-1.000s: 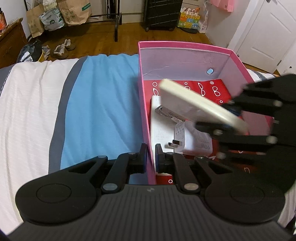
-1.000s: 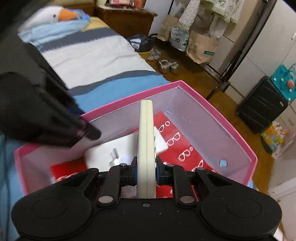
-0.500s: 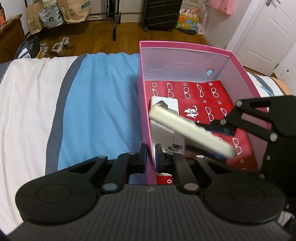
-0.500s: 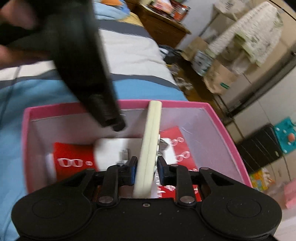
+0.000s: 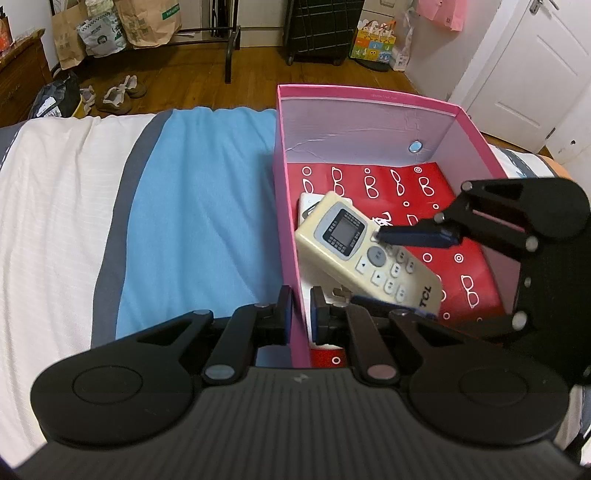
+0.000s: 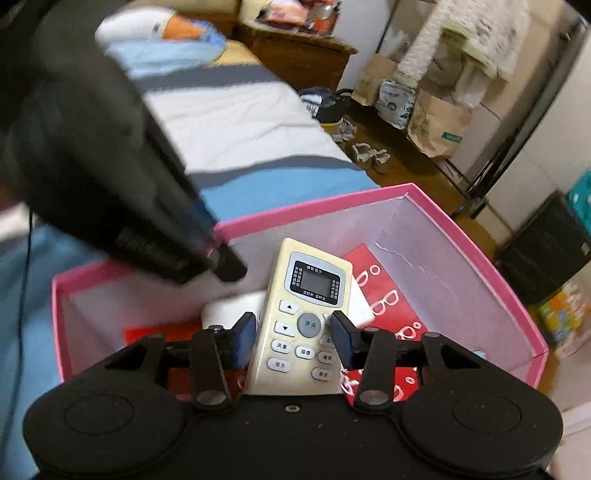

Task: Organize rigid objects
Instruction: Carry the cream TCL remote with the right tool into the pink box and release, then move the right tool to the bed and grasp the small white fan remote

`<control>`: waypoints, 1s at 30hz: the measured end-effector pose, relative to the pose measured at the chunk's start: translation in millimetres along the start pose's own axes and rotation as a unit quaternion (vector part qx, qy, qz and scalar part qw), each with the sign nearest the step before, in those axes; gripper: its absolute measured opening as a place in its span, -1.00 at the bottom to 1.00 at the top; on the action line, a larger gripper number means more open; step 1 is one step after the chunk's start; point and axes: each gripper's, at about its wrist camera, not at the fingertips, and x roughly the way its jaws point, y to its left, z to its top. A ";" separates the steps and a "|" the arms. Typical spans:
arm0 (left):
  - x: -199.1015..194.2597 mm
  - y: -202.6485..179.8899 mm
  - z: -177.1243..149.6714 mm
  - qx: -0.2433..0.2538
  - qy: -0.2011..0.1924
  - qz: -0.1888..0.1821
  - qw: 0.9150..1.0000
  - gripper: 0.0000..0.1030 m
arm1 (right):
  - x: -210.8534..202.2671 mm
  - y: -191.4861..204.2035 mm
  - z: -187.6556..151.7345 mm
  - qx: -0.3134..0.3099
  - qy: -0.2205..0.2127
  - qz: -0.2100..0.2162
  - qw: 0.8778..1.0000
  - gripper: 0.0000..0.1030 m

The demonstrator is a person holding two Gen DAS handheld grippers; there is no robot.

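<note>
A pink box (image 5: 286, 206) lined with red paper printed with glasses (image 5: 406, 184) stands on the bed. My left gripper (image 5: 300, 314) is shut on the box's left wall near the front corner. A cream remote control (image 5: 365, 254) lies face up inside, resting tilted on a white flat item (image 5: 306, 201). My right gripper (image 6: 295, 336) hovers over the remote (image 6: 306, 317) with its jaws opening. The blue pads (image 6: 245, 338) stand on either side of the remote without pressing it. The left gripper (image 6: 221, 266) shows as a black blur at the box rim (image 6: 480, 266).
The bed cover (image 5: 192, 206) has white, grey and blue stripes and lies left of the box. Beyond the bed's end are a wooden floor, shoes (image 5: 118, 94), paper bags (image 5: 151, 22) and a black suitcase (image 5: 321, 29). A white door (image 5: 524, 74) is at the right.
The remote, held on edge between the right gripper's pads, has dropped flat and face up in the box. The right jaws have spread apart. The left gripper has kept still.
</note>
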 end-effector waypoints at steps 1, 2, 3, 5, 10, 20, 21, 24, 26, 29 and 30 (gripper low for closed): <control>0.1 -0.4 0.0 0.000 0.000 -0.001 1.000 -0.84 | -1.4 -4.4 0.8 0.020 -0.001 0.008 1.000 -0.03; 0.4 -0.6 0.0 -0.001 0.001 -0.001 1.000 -0.84 | -1.7 -8.2 1.6 0.035 -0.008 0.016 0.999 -0.05; 0.2 -1.0 0.2 -0.001 0.001 0.000 1.000 -0.84 | -3.7 -11.1 0.3 0.046 -0.017 0.025 0.998 -0.04; -0.1 -2.1 0.1 0.001 0.000 0.002 1.000 -0.84 | -11.5 -17.1 -0.6 0.070 -0.030 0.036 0.996 0.03; -1.2 -1.0 0.4 0.001 0.000 -0.001 1.000 -0.83 | -40.2 -28.8 -14.6 0.107 -0.045 0.029 0.993 0.08; -3.5 2.3 0.5 -0.002 0.000 -0.001 1.000 -0.81 | -129.5 -59.4 -72.1 0.246 -0.066 0.005 0.967 0.11; -3.6 1.6 0.8 -0.001 -0.001 0.001 1.000 -0.81 | -133.7 -61.1 -76.9 0.256 -0.061 0.002 0.965 0.12; -4.2 -1.2 0.4 0.003 -0.002 0.006 1.000 -0.81 | -141.3 -67.2 -98.9 0.292 -0.013 -0.017 0.956 0.14; -5.8 -1.4 0.1 0.001 -0.006 -0.006 1.000 -0.81 | -136.0 -74.2 -116.4 0.319 0.014 -0.021 0.947 0.14; -5.8 -1.2 -0.7 0.004 -0.005 -0.003 1.000 -0.81 | -121.4 -78.8 -154.6 0.364 0.045 -0.001 0.930 0.14; -5.9 -1.2 -0.7 0.003 -0.005 0.000 1.000 -0.81 | -115.9 -77.5 -163.2 0.370 0.055 0.010 0.927 0.14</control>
